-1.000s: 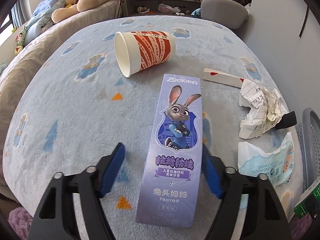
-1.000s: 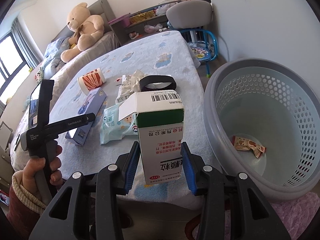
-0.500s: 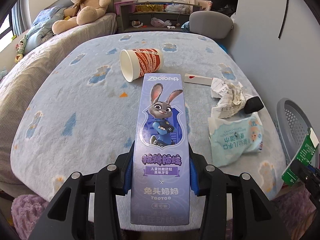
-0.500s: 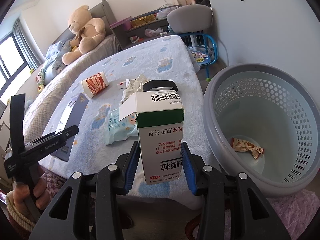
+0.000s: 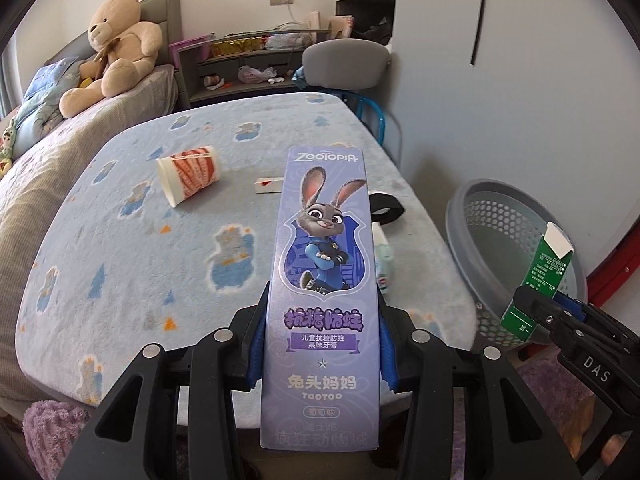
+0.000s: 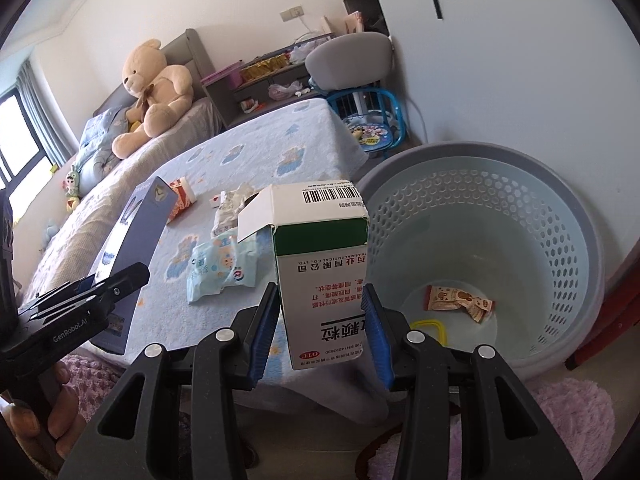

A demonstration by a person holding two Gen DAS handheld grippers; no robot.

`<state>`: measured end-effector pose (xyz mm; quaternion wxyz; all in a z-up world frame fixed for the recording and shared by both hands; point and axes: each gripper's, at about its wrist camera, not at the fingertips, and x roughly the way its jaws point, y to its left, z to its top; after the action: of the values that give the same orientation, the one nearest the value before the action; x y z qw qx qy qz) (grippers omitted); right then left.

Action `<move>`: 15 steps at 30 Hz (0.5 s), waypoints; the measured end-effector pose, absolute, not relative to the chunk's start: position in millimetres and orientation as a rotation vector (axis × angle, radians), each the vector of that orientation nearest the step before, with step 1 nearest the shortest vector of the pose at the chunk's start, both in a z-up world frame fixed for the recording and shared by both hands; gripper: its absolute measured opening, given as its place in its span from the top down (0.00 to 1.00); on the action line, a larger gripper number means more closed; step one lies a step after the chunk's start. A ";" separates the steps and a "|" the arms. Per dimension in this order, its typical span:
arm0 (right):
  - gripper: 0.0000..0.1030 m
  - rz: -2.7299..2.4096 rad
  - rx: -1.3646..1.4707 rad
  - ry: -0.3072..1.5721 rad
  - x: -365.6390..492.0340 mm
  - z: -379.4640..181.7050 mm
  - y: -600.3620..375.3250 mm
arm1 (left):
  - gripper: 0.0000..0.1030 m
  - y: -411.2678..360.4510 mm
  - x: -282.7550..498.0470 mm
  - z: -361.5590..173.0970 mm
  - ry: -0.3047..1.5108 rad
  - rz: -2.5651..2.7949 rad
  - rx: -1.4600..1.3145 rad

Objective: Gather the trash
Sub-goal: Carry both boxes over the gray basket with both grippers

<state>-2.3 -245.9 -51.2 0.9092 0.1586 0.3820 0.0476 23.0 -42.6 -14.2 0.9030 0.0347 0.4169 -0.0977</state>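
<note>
Left claw (image 5: 322,346): pinching a tall purple toothpaste box (image 5: 326,264) near its lower end, blue pads pressed on both long sides; its jaws have just been closing, and the box sits between them. The box is lifted clear of the bed (image 5: 132,240), above its near edge, printed face toward the camera.

Right claw (image 6: 320,330): pressed on a green-and-white medicine box (image 6: 324,276), held with its print upside down and its top flap open, at the bed's near corner, just beside the basket rim.

Basket (image 6: 568,216): grey, perforated wall, standing on the floor against the bed's right edge. Inside on the bottom: a crumpled snack wrapper (image 6: 460,302) and a yellow ring-shaped piece (image 6: 430,326), partly hidden by the right claw.

Still lying on the bed's blue patterned blanket:
- paper cup (image 5: 190,174), red and white, on its side, toward the far left;
- small white carton (image 5: 268,185), flat, right of the cup;
- black band (image 5: 386,208), near the right edge;
- wet-wipes pack (image 6: 222,270), near the right edge, closer to the near corner;
- crumpled paper (image 6: 230,210), just beyond the wipes pack.

A hand (image 6: 52,420) grips the left claw's handle.
</note>
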 end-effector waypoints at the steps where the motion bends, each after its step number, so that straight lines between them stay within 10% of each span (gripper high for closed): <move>1: 0.60 0.083 0.332 0.783 -4.2 -49.9 -253.8 | 0.59 -51.9 23.8 -13.5 0.860 -0.221 0.079; 15: 0.58 -0.125 0.393 0.763 -13.5 -54.2 -357.0 | 0.58 -173.1 47.0 -20.6 0.895 -0.469 0.145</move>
<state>-13.5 -357.0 -54.2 0.9075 0.1902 0.3697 -0.0603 47.0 -173.1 -20.6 0.8725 0.0694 0.4284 -0.2246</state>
